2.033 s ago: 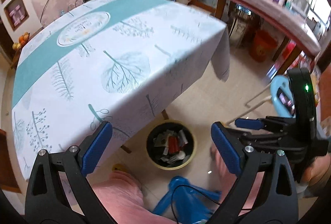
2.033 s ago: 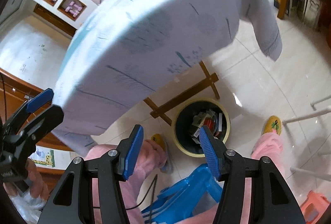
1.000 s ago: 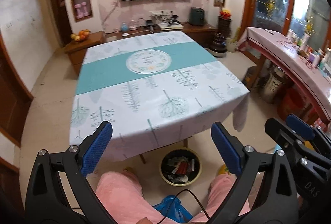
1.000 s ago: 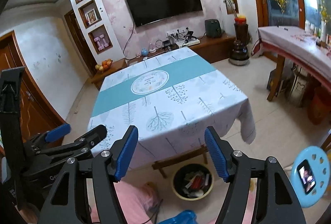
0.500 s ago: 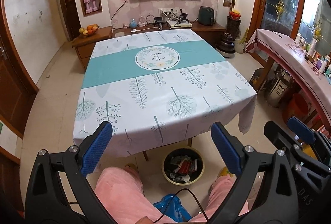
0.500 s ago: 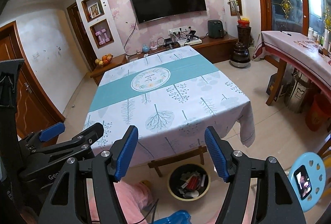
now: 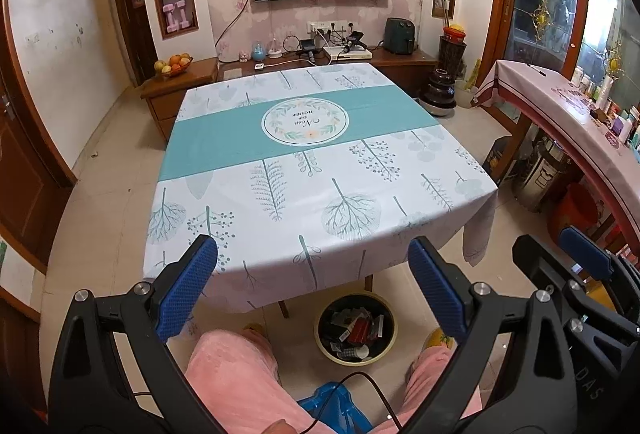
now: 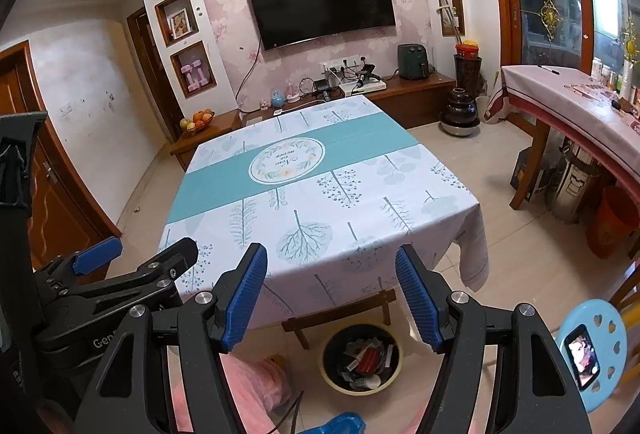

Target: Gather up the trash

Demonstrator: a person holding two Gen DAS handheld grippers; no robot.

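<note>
A yellow-rimmed bin (image 7: 356,330) (image 8: 362,358) stands on the floor under the table's near edge, holding red, white and dark scraps of trash. The table (image 7: 320,169) (image 8: 320,193) wears a white and teal leaf-print cloth with nothing on it. My left gripper (image 7: 316,282) is open and empty, held high above the bin and the near table edge; it also shows at the left of the right wrist view (image 8: 140,258). My right gripper (image 8: 332,294) is open and empty beside it, and shows at the right edge of the left wrist view (image 7: 560,246).
A person's pink-trousered knees (image 7: 240,374) and a blue plastic stool (image 7: 332,406) are just below the grippers. A light-blue stool with a phone (image 8: 592,350) stands at right. A long covered side table (image 7: 580,121) lines the right wall, a low cabinet (image 7: 188,81) the far wall.
Both grippers have risen from close over the bin to a high, steady view of the whole table. Over the last half second the views barely shift. Both stay open.
</note>
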